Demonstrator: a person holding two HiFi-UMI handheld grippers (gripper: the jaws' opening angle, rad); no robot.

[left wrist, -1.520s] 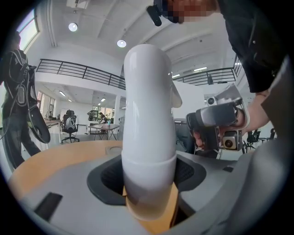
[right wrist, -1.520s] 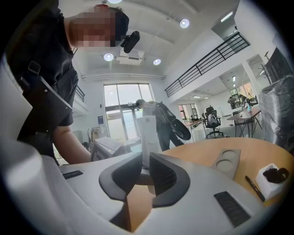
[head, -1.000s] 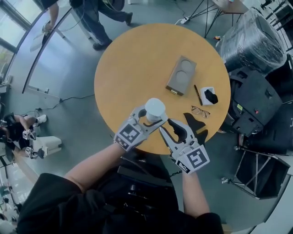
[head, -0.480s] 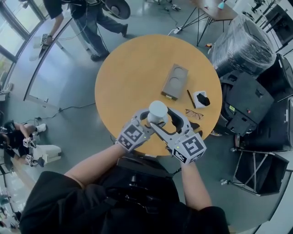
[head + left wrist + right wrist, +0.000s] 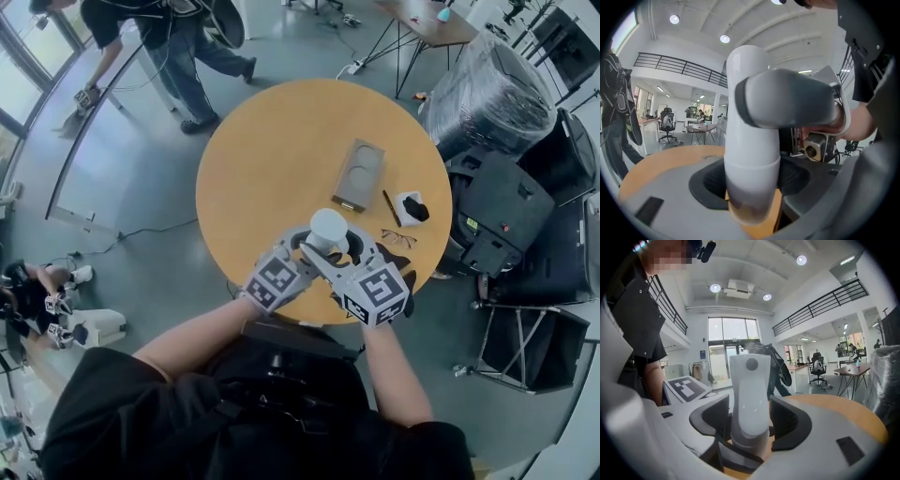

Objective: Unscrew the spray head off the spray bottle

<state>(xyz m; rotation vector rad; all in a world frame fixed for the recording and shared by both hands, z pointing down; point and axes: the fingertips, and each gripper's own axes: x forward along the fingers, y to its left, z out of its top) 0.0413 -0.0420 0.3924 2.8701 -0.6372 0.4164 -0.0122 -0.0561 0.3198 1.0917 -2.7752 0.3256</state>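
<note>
A white spray bottle [image 5: 329, 228] stands upright near the front edge of the round wooden table [image 5: 272, 159]. My left gripper [image 5: 305, 244] is shut on its body; in the left gripper view the black pads [image 5: 710, 180] press on the bottle [image 5: 752, 154] below the grey-white spray head [image 5: 787, 101]. My right gripper [image 5: 339, 251] has come in from the right. Its jaws stand either side of the spray head [image 5: 750, 390] and are closing, close to its sides without visibly pressing.
Farther back on the table lie a grey holder with two round recesses [image 5: 358, 175], a pen [image 5: 387, 208], a small white-and-black object [image 5: 410, 208] and glasses [image 5: 397, 238]. Black cases [image 5: 511, 206] stand right of the table. A person [image 5: 178, 37] walks beyond it.
My right gripper has swung left from the table's front edge to the bottle, and its jaws now straddle the spray head. The left gripper has kept hold of the bottle.
</note>
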